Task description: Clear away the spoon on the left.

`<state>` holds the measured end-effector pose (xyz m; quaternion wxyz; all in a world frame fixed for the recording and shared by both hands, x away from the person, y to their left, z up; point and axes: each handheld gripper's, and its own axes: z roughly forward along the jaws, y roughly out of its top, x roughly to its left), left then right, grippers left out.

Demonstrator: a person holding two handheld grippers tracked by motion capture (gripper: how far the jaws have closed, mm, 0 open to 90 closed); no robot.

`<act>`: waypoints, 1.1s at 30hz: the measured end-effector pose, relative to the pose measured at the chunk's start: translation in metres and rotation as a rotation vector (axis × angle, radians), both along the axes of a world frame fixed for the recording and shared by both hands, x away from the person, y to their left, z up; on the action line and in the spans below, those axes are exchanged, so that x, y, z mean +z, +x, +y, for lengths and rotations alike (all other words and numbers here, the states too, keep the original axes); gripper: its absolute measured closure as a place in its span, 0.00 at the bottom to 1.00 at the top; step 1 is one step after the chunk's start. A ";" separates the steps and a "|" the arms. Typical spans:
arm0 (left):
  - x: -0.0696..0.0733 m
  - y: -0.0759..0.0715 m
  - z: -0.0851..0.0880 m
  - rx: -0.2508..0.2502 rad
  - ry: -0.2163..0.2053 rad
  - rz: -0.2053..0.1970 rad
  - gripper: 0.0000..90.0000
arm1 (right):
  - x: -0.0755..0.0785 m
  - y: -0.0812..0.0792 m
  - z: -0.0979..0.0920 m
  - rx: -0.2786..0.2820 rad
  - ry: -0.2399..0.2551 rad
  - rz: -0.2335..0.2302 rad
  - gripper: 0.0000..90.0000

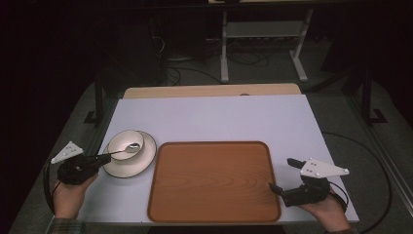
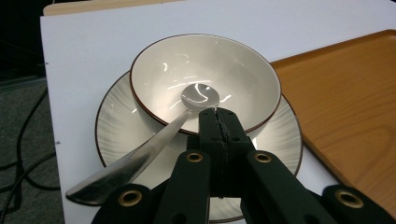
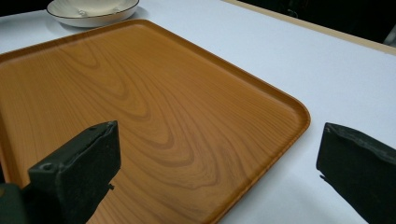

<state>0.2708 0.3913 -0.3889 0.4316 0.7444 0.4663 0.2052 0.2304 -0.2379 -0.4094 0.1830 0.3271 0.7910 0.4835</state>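
A white bowl (image 1: 125, 143) is seen stacked on a ribbed plate (image 1: 144, 163) at the near left of the white table (image 1: 214, 117), just left of an empty wooden tray (image 1: 214, 183). A metal spoon (image 1: 124, 149) is laid with its head inside the bowl and its handle sloping out over the rim towards the left gripper (image 1: 100, 161). The left gripper's jaws are pressed fully together at the bowl's near rim. In the left gripper view the spoon's handle (image 2: 135, 161) passes beside the closed jaws, not between them, so no grasp is judged to be made. The right gripper (image 1: 285, 175) is held at the tray's near right corner, jaws spread wide and released, with nothing between them; it is judged to be kept waiting, perhaps to steady the tray.

From the high view the whole layout and both hands are given, but the spoon is too small there for its contact to be read. The left gripper view supplies the bowl's (image 2: 205, 79) brown rim line, the plate's (image 2: 116, 135) ribbing and the meeting of the jaws. The right gripper view supplies the tray's (image 3: 154, 116) raised lip and wood grain, with the plate (image 3: 93, 14) far off.
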 end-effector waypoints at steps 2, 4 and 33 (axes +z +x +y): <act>0.000 0.000 0.000 0.007 0.003 -0.007 1.00 | 0.000 0.000 0.000 0.000 0.000 0.000 0.00; 0.001 0.000 0.001 0.024 0.007 -0.026 1.00 | 0.000 0.000 0.000 -0.001 0.002 0.000 0.00; 0.000 0.026 0.015 0.127 0.004 -0.023 1.00 | -0.001 0.001 0.000 -0.006 0.000 0.002 0.00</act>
